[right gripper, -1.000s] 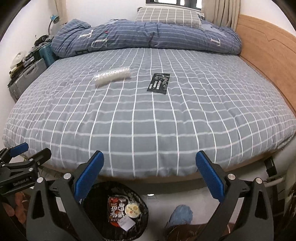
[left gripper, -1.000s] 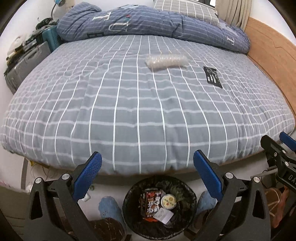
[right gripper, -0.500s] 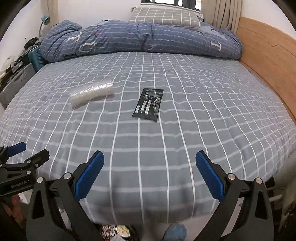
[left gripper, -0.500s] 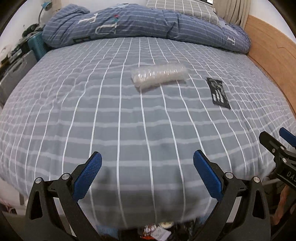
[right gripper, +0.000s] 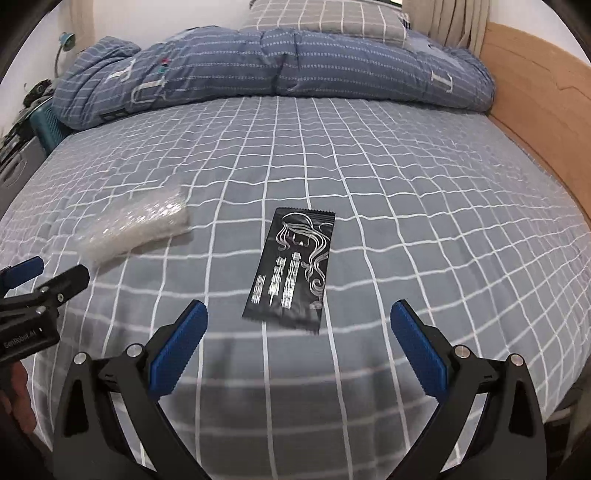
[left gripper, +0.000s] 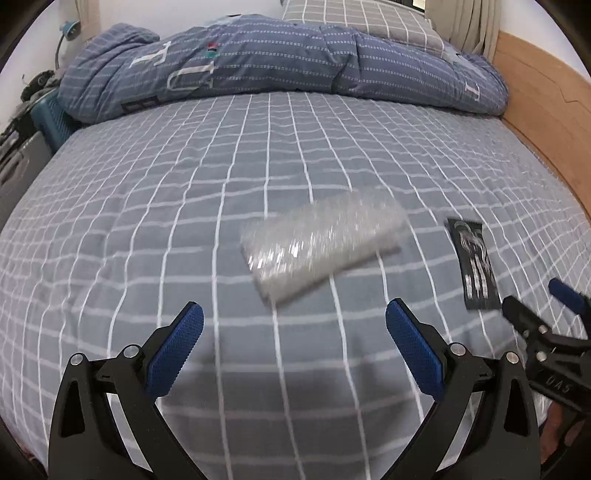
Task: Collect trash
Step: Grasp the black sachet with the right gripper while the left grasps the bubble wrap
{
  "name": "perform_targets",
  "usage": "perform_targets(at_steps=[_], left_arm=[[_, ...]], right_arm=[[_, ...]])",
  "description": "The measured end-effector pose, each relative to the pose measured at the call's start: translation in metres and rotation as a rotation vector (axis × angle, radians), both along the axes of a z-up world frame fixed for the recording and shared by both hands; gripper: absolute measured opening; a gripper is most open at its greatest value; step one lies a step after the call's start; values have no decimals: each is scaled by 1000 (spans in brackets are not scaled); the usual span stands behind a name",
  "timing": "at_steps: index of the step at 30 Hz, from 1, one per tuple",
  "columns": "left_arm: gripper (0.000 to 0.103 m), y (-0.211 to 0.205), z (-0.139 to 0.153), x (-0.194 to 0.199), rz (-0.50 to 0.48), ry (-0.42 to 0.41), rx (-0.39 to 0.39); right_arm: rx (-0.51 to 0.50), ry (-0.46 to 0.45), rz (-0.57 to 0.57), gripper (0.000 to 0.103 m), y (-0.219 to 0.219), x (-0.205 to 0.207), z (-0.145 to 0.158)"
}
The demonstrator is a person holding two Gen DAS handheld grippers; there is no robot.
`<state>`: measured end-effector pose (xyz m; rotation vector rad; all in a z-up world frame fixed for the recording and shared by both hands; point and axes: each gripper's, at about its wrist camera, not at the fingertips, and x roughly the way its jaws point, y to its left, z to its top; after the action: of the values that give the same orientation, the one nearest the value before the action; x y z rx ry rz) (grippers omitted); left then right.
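Note:
A clear bubble-wrap packet lies on the grey checked bed, just ahead of my left gripper, which is open and empty. The same packet shows at the left in the right wrist view. A flat black sachet with silver print lies right in front of my right gripper, also open with nothing between its blue pads. In the left wrist view the sachet sits at the right, beside the right gripper's fingertips. The trash bin is out of view.
A rolled blue duvet and a checked pillow lie across the far end of the bed. A wooden bed frame runs along the right. Cases and clutter stand at the left bedside.
Both grippers have moved forward over the bed and closer to the packet and sachet. The black bin below the bed edge has dropped out of view. Both stay open.

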<state>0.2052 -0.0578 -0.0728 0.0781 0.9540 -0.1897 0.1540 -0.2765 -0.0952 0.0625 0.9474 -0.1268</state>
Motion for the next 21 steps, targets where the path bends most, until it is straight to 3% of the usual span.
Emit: perform_targets(at_steps=[9, 12, 21], left_arm=[[97, -18, -2, 49, -72, -21, -1], [97, -24, -8, 64, -124, 8, -7], [97, -33, -28, 79, -163, 39, 14]], right_arm=[[22, 62, -35, 87, -8, 43, -23], [27, 73, -42, 85, -10, 50, -27], [37, 107, -24, 76, -8, 64, -43]])
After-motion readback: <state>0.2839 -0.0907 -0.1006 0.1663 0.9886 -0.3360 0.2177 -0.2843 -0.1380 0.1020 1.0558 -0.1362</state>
